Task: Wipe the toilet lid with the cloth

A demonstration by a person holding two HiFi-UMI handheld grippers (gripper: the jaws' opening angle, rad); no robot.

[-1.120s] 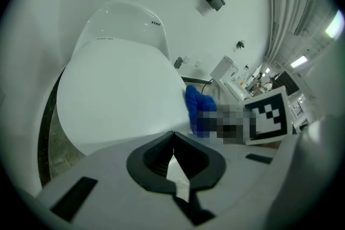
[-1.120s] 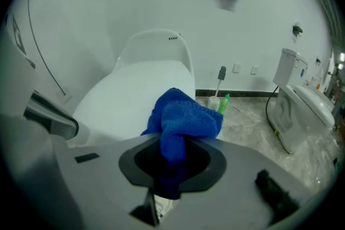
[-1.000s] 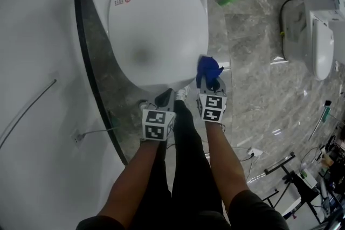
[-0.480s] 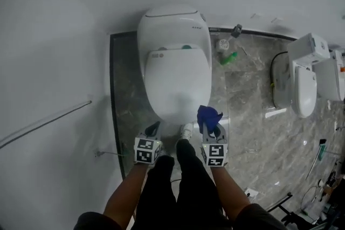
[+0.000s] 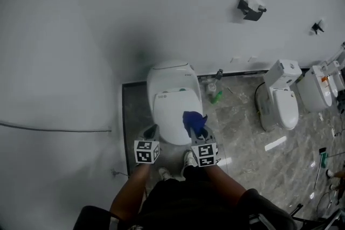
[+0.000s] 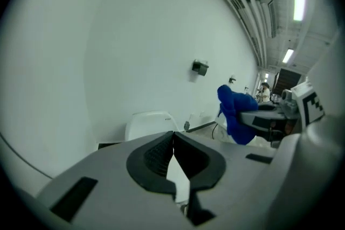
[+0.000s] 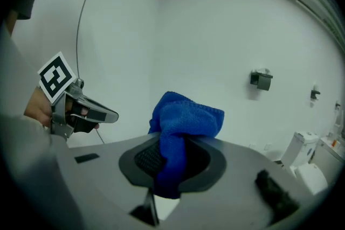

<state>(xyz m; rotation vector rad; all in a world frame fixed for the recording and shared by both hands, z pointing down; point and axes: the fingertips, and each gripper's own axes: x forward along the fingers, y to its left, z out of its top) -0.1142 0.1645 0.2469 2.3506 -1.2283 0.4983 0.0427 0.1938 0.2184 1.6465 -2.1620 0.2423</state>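
Cloth [image 7: 183,124], blue and bunched, is clenched between the fingers [image 7: 141,161] of the right gripper [image 7: 171,165], held clear of the closed toilet lid [image 5: 171,110]. The left gripper [image 6: 173,156] has its fingers [image 6: 153,154] pressed together on nothing. To wipe well, I judge the cloth should be lowered flat onto the lid and drawn across in overlapping strokes, edge to edge. Only the head view shows the whole lid; the right gripper view misses it but proves the grip on the cloth.
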